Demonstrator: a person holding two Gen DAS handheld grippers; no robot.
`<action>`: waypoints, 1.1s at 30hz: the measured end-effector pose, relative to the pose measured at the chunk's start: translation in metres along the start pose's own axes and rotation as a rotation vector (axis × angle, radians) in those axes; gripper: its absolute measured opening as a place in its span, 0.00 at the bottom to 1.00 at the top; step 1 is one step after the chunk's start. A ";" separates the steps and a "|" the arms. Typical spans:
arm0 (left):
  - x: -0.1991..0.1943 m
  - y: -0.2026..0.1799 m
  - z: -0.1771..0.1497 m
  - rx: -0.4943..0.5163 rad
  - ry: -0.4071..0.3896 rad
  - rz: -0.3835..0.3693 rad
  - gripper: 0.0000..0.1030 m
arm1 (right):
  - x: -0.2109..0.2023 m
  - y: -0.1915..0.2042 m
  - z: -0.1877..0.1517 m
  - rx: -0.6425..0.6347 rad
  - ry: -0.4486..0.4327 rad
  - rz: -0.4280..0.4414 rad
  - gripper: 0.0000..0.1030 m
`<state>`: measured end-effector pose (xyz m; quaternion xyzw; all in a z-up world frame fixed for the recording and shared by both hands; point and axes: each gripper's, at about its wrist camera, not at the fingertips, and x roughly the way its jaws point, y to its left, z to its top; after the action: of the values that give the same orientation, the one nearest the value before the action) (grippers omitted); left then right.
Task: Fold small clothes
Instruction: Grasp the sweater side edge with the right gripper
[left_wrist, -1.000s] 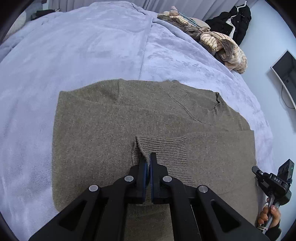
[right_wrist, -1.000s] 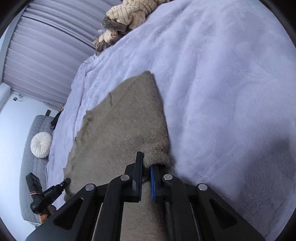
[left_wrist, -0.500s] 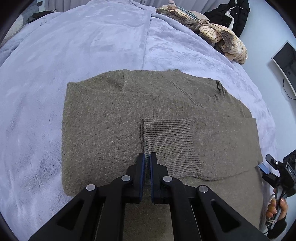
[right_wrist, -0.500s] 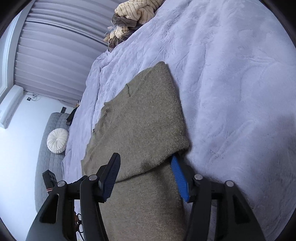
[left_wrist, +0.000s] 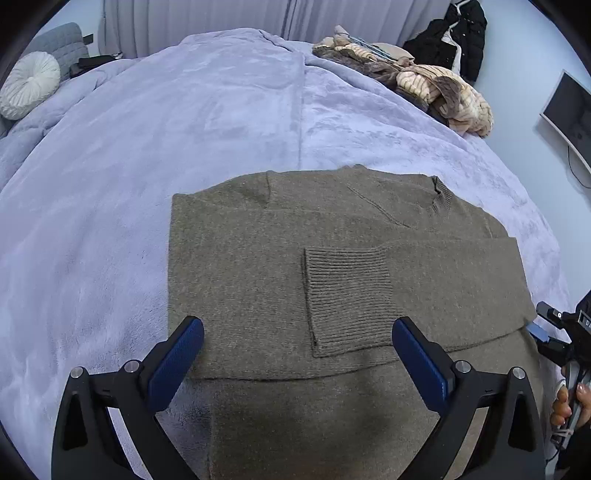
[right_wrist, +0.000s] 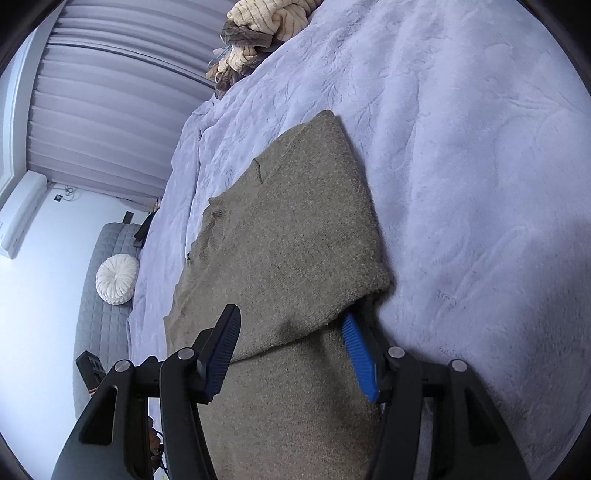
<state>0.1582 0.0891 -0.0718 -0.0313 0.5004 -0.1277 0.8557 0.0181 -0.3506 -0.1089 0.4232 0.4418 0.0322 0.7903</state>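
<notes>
An olive-brown knit sweater (left_wrist: 258, 266) lies flat on the lilac bed cover, its collar at the far right. One sleeve is folded across the body, its ribbed cuff (left_wrist: 343, 295) lying near the middle. My left gripper (left_wrist: 297, 350) is open and empty, just above the sweater in front of the cuff. In the right wrist view the same sweater (right_wrist: 288, 229) shows with the folded sleeve's edge between the fingers. My right gripper (right_wrist: 291, 354) is open and holds nothing; its right pad (right_wrist: 360, 358) sits partly under the fold's edge.
The lilac bed cover (left_wrist: 184, 129) spreads all around. A pile of striped beige and brown clothes (left_wrist: 424, 88) lies at the far right edge of the bed. A white round cushion (left_wrist: 27, 88) rests on a grey sofa. A dark jacket and a wall monitor are at the right.
Both grippers have opened. The left let go of the sleeve cuff, which now lies flat on the sweater. The right released the folded sleeve edge. Both pulled back slightly.
</notes>
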 end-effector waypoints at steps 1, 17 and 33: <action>0.002 -0.003 0.001 0.008 0.003 0.012 0.99 | 0.001 0.000 0.000 0.001 0.001 -0.001 0.59; 0.026 -0.013 -0.021 0.058 0.109 0.005 0.14 | 0.015 0.000 0.007 -0.117 0.035 -0.183 0.04; -0.012 -0.024 -0.007 0.053 -0.016 0.010 0.14 | -0.029 0.014 0.015 -0.159 -0.051 -0.205 0.52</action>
<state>0.1419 0.0698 -0.0607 -0.0070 0.4903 -0.1362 0.8608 0.0157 -0.3634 -0.0759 0.3127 0.4585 -0.0245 0.8315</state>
